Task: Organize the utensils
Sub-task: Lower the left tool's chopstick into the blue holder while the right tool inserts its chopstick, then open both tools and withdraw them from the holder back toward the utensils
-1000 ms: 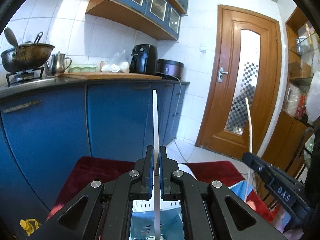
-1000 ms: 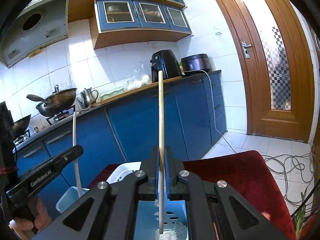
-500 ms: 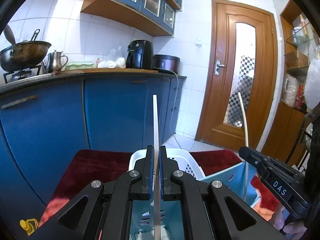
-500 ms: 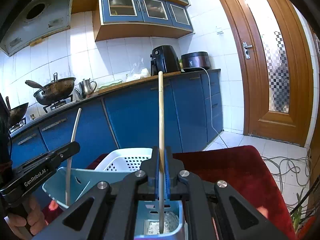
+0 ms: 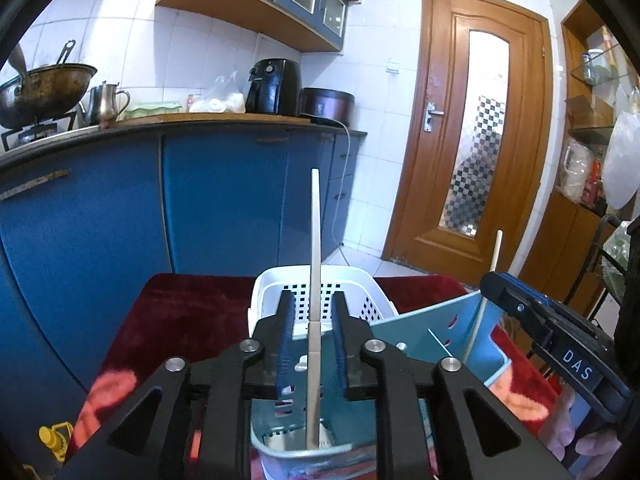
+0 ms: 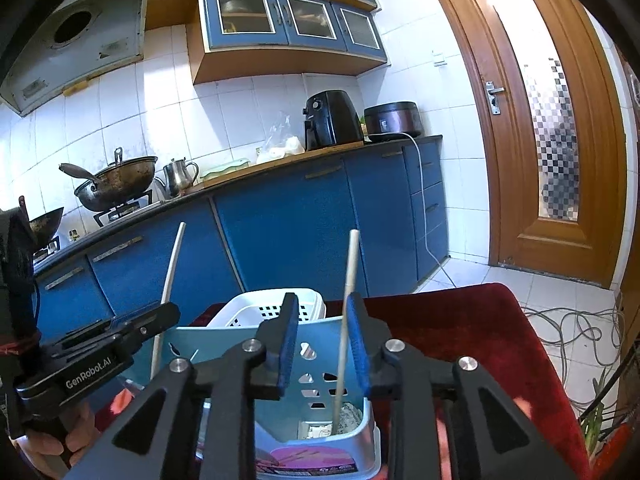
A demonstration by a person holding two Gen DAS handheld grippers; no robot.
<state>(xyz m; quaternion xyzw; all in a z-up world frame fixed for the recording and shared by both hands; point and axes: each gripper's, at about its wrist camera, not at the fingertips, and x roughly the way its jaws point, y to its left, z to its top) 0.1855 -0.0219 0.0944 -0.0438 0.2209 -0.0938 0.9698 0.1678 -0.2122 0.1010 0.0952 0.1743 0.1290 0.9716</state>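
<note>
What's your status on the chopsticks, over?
Left gripper and right gripper opening. Both chopsticks stand free in the blue holder. Nothing blocking.

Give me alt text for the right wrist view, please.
The right gripper is opening its fingers around a pale chopstick that stands tip-down in a light blue utensil holder on a red cloth. To its left, the left gripper has a second chopstick over the same holder; a white basket sits behind.

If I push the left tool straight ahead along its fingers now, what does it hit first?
Probably the pale chopstick standing between its opening jaws; beyond it, the white perforated basket on the red cloth. Depth is unclear.
</note>
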